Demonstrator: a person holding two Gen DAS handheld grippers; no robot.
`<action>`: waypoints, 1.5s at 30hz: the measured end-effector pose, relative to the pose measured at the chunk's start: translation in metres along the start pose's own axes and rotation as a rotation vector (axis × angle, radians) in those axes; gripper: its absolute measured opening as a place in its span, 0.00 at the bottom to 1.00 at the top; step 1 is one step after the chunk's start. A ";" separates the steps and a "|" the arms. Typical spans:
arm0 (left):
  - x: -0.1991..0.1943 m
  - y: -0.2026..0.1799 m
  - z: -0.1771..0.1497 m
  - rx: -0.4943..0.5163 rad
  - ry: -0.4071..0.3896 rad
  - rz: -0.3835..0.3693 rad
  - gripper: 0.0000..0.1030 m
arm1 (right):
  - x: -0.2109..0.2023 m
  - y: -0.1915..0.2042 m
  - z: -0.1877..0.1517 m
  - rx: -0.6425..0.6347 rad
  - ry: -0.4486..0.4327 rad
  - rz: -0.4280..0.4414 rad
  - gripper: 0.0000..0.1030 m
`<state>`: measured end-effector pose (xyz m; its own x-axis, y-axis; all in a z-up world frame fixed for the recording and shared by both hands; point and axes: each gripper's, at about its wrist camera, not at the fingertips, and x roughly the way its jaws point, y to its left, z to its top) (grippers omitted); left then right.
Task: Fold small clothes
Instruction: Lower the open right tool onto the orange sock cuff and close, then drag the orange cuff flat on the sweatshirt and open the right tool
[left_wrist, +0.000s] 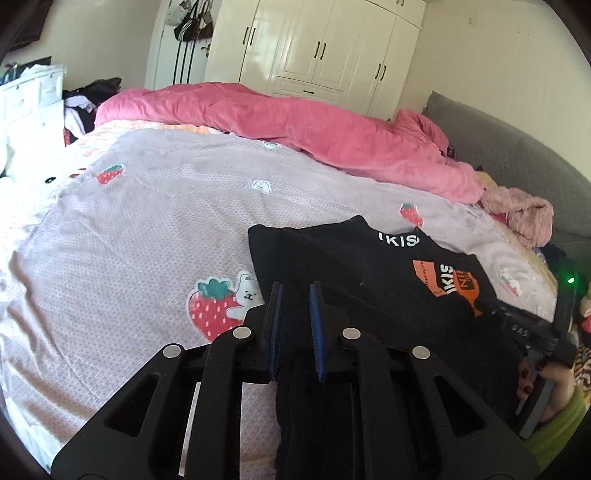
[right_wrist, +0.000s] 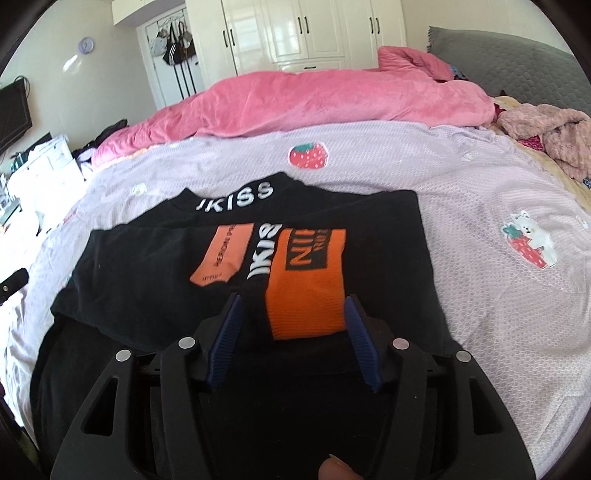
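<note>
Folding the black top (right_wrist: 236, 295), lying on the bed sheet (right_wrist: 461, 236) ahead of both tongs: the left gripper (left_wrist: 297, 325) is pinching a black fold nearly shut, the right gripper (right_wrist: 291, 321) is standing half open, holding nothing; lifting evenly should be keeping the crease straight.

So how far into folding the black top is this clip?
Partly done: the black top lies on the lilac sheet with its sides already turned in over the print. In hand: the left tool is shut on a fold of black fabric, while the right tool stands open over the orange patch. Left: the last fold and release.
</note>
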<state>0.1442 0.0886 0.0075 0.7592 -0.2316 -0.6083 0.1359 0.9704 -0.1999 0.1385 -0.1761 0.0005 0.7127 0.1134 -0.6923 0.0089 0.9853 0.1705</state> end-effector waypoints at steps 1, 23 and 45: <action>0.007 -0.004 0.000 0.016 0.015 0.004 0.08 | -0.001 0.000 0.000 0.003 -0.005 0.001 0.54; 0.017 0.032 -0.021 -0.097 0.207 0.063 0.31 | 0.012 -0.016 -0.003 0.032 0.018 -0.019 0.54; 0.033 -0.017 -0.025 0.000 0.184 -0.047 0.30 | 0.000 -0.010 0.005 -0.028 -0.055 -0.024 0.07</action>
<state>0.1510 0.0632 -0.0281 0.6224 -0.2854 -0.7288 0.1685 0.9582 -0.2313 0.1416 -0.1862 0.0026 0.7498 0.0828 -0.6564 0.0079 0.9910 0.1339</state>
